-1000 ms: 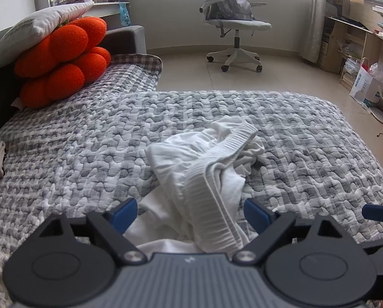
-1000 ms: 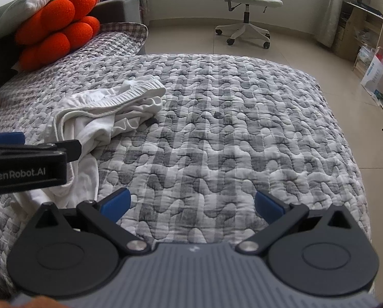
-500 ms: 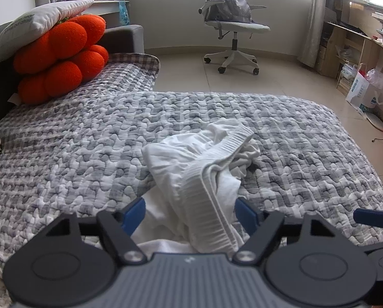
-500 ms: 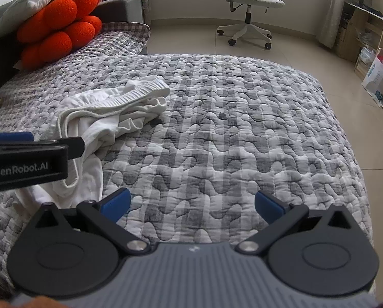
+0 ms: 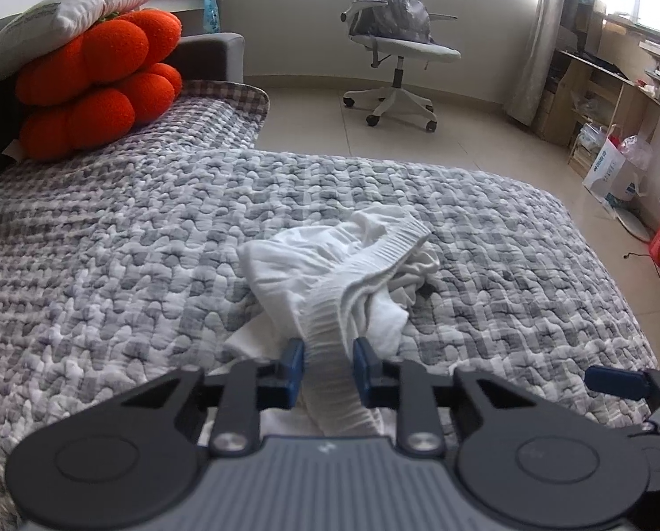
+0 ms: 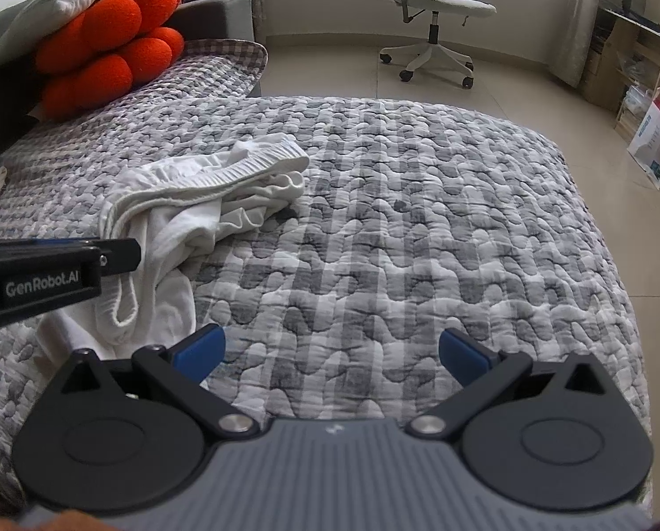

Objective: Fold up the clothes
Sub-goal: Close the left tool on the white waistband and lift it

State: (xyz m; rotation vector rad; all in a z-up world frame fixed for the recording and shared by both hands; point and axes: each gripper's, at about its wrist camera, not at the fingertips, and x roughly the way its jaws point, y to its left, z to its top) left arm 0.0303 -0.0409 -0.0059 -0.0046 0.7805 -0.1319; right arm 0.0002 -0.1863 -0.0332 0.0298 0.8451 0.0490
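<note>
Right wrist | orange cushion (image 6: 109,48) behind white garment (image 6: 188,203) | office chair (image 6: 431,9) beyond

Grey-checked quilted bed (image 5: 109,239) with crumpled white garment (image 5: 343,265), orange cushion (image 5: 95,88).

Orange cushion (image 5: 95,88) under white pillow (image 5: 64,17) on sofa; office chair (image 5: 396,44) beyond grey quilt (image 5: 109,243).

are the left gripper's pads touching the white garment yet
Touching. The left wrist view shows the left gripper closing, both blue pads against the ribbed band of the white garment between them.
</note>
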